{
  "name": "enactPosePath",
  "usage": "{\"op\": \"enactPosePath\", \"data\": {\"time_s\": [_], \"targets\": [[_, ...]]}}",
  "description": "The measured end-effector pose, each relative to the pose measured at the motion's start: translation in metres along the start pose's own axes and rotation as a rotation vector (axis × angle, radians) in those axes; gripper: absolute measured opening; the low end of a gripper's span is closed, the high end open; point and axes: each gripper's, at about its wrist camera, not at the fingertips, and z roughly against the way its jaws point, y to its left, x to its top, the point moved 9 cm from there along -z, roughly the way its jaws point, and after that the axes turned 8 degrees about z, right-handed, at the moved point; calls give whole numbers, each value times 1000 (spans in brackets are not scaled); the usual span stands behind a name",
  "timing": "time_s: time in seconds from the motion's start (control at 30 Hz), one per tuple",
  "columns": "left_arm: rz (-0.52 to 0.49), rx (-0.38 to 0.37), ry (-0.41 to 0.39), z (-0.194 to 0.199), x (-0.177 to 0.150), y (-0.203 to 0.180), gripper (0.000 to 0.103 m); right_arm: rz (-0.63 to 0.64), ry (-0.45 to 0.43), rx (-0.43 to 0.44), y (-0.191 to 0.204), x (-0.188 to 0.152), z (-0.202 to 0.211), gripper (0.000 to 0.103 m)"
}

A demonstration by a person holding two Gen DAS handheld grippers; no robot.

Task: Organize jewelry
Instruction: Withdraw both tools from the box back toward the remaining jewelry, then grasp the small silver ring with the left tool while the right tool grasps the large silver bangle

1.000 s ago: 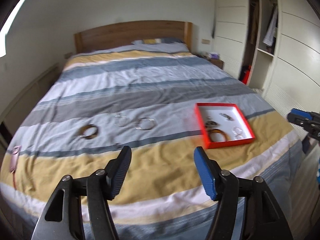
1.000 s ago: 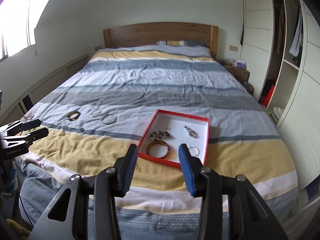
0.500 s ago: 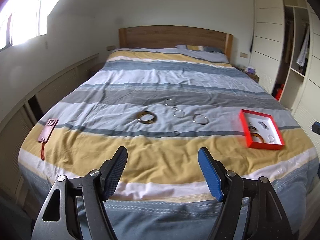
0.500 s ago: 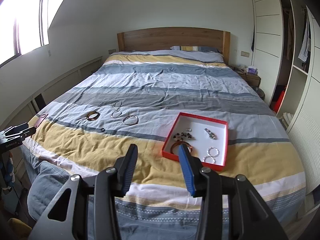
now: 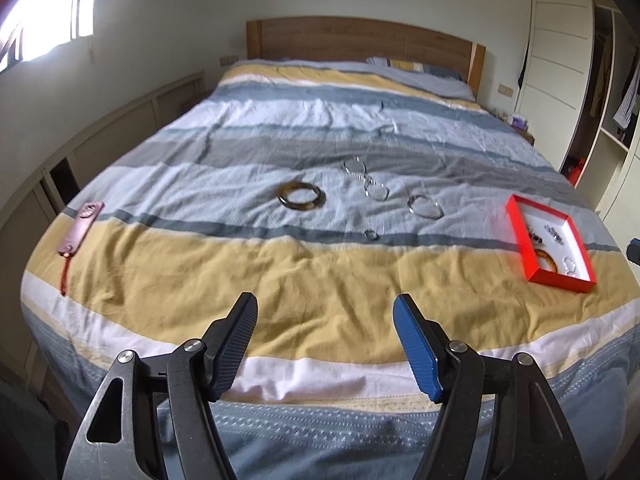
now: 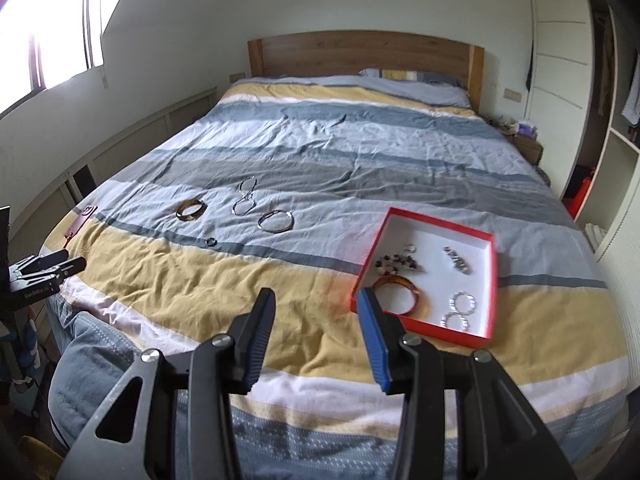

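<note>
Sunlit window [image 6: 52,44] on the left, then a striped bed [image 5: 320,280] with wooden headboard [image 5: 360,40], wardrobe shelves [image 5: 616,92] at right. On the cover lie a pink case [image 5: 82,226], brown bangle [image 5: 302,197], silver hoops [image 5: 366,178], a silver bangle [image 5: 425,207], a small ring [image 5: 371,234], then the red tray [image 6: 486,280] holding more jewelry. Left gripper [image 5: 325,312] and right gripper [image 6: 316,304] both gape wide, empty. Since half a second ago the left view has closed in slightly on the bed.
</note>
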Motion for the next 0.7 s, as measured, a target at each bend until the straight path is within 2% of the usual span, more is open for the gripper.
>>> {"op": "enactPosePath", "data": {"time_s": [0.23, 0.37, 0.7], "targets": [[-16, -50, 78, -65, 5, -20, 56, 9, 75, 48, 6, 7, -76, 41], [-32, -100, 118, -109, 16, -39, 54, 16, 112, 82, 11, 17, -126, 40], [-71, -88, 194, -214, 38, -62, 50, 9, 180, 156, 29, 48, -247, 40]]}}
